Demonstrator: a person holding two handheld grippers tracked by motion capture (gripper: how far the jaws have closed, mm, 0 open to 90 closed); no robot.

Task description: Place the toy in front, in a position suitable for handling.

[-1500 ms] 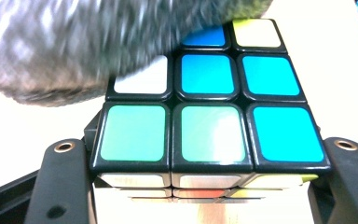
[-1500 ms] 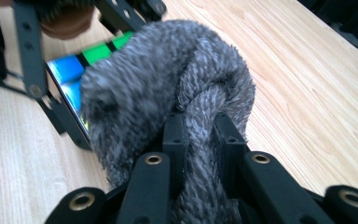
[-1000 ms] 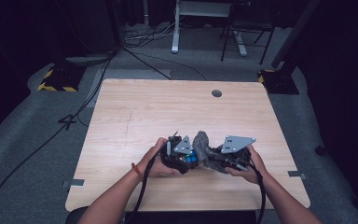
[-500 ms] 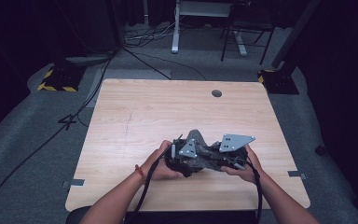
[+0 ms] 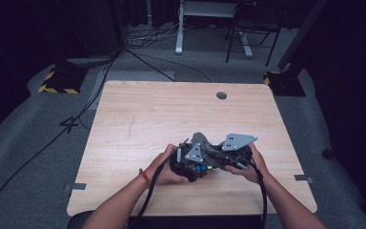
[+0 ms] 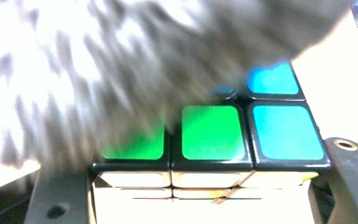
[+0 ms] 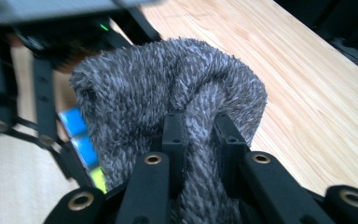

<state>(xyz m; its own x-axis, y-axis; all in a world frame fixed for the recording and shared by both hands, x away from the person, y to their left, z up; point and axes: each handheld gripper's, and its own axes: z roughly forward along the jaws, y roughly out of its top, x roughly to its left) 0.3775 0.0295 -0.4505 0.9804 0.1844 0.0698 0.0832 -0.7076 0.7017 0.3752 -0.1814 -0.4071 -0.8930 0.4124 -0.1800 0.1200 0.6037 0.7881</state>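
My left gripper (image 5: pixel 189 166) is shut on a colour cube (image 5: pixel 199 168) near the table's front edge. In the left gripper view the cube (image 6: pixel 214 135) shows green and blue tiles on top, held between the two fingers (image 6: pixel 349 172). A grey fuzzy cloth (image 6: pixel 121 70) lies blurred over the cube's far left part. My right gripper (image 7: pixel 200 135) is shut on a fold of that cloth (image 7: pixel 168 79). In the high view the cloth (image 5: pixel 210 149) is bunched between both grippers. Beyond the cloth, the right gripper view shows the cube's blue tiles (image 7: pixel 77 133) and the left gripper's frame (image 7: pixel 39 107).
The light wooden table (image 5: pixel 171 114) has a round cable hole (image 5: pixel 221 95) at the far right. Both forearms come in over the front edge. Cables trail from both grippers toward the person. Dark floor with cables and stands surrounds the table.
The two grippers have drawn closer together. The cloth, first raised between them, now lies over the cube, and the left gripper's grey plate has turned up beside it.
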